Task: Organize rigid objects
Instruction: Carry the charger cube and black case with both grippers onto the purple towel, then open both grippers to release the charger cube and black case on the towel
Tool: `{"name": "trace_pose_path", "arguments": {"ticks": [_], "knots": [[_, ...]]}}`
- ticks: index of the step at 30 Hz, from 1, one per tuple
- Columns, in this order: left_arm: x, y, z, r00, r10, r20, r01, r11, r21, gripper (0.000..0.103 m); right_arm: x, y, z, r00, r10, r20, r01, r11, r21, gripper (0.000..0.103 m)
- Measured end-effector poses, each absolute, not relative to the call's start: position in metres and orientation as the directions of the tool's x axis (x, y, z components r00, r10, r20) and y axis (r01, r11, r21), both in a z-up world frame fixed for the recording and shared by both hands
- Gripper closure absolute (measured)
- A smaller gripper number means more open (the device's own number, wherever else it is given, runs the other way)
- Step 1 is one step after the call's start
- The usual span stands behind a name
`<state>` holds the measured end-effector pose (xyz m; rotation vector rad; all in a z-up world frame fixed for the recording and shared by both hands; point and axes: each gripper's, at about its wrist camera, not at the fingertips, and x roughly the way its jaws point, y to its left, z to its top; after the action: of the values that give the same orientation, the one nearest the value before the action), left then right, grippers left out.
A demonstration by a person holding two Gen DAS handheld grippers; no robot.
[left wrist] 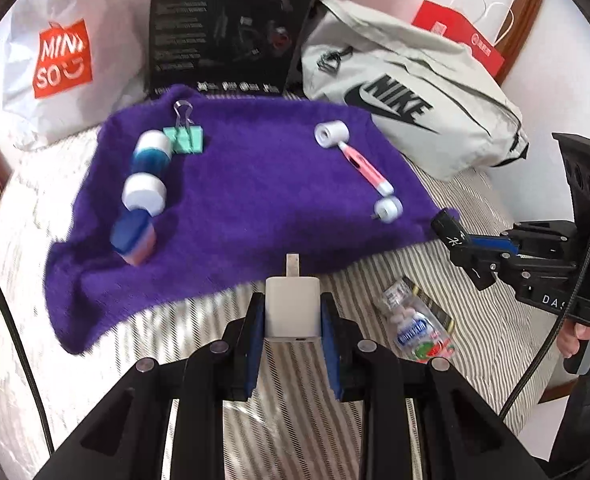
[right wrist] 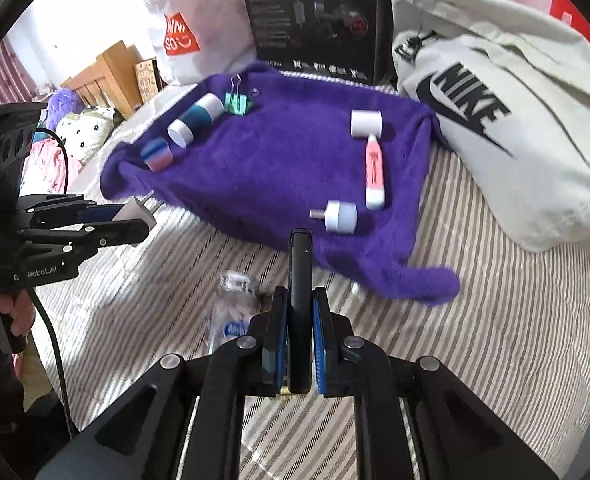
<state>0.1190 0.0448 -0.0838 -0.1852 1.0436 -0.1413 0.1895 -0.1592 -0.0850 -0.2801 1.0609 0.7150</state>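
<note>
Judging by the rows already on the purple cloth [left wrist: 255, 184], sorting is well along: the left gripper [left wrist: 293, 312] clamps a white charger [left wrist: 293, 306], the right gripper [right wrist: 299, 340] a black stick [right wrist: 299, 280], and a pill bottle [left wrist: 417, 320] waits on the bed [left wrist: 475, 320].

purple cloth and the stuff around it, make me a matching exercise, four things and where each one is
Things:
1. white charger
2. green binder clip
3. pink pen
4. clear candy bottle

Places:
A. on the striped bedding, off the cloth
B. between the left gripper's pads
C. on the purple cloth, far left corner
D. on the cloth's right side

Pairs: 1-B, 2-C, 3-D, 4-A
</note>
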Motion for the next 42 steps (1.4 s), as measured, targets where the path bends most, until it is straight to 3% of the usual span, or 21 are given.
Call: {"name": "trace_pose_path", "arguments": {"ticks": [12,24,42], "knots": [[0.161,0.078,-0.079,0.51,-0.171,-0.843,0.009,0.981,-0.193,0.078,0.241,-0.131,-0.082,0.309,0.405,-0.861,-0.636,0.761,0.13,0.091],[0.221,0.106,-0.108,0.488,-0.168,-0.857,-0.029,0.978,-0.208,0.078,0.293,-0.101,-0.117,0.289,0.336,-0.896,-0.616,0.782,0.094,0.091],[0.271,0.095,-0.135,0.45,-0.104,-0.887,-0.026,0.991,-0.13,0.078,0.31,-0.079,-0.132,0.292,0.283,-0.914,-0.665,0.747,0.019,0.091]]}}
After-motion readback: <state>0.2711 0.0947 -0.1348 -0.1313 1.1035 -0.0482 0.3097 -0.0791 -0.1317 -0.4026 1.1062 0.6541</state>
